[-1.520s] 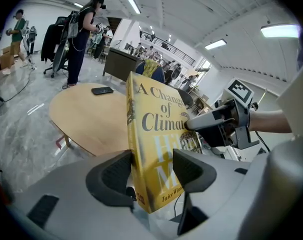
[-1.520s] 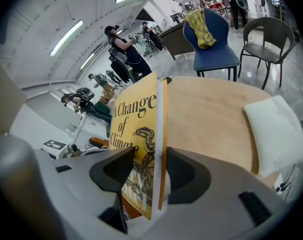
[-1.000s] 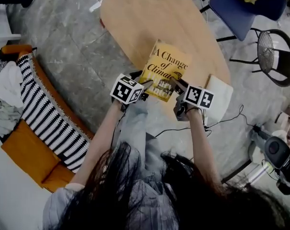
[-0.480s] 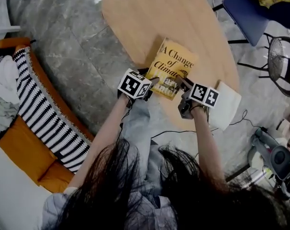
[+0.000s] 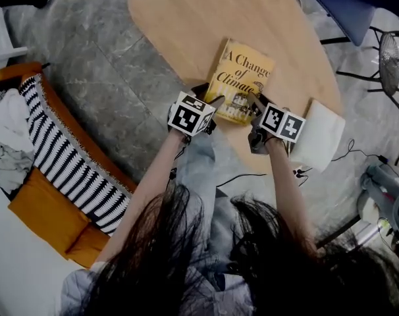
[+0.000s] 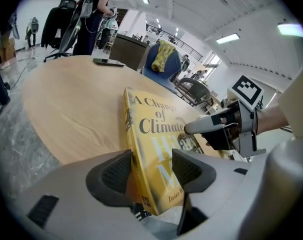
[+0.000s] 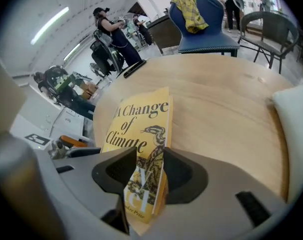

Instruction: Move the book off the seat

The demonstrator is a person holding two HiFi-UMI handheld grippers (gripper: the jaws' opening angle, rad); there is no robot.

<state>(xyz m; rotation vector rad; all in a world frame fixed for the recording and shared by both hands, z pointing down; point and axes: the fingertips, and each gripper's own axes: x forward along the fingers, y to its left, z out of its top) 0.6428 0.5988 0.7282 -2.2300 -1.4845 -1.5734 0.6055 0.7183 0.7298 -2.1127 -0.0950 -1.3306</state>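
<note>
Here's the book (image 5: pixel 242 78), yellow, face up, "A Change of Climate" in dark letters over a snake drawing. It sits just above the middle of the head view, top end angled to the upper right, over the near edge of the tan table (image 5: pixel 186 18). The left claw (image 5: pixel 216 101) is clamped on its lower left corner by the spine. The right claw (image 5: pixel 255 101) is closing its jaws on the lower right corner.

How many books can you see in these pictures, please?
1: the yellow book at the wooden table's near edge. Others may be hidden out of frame.
</note>
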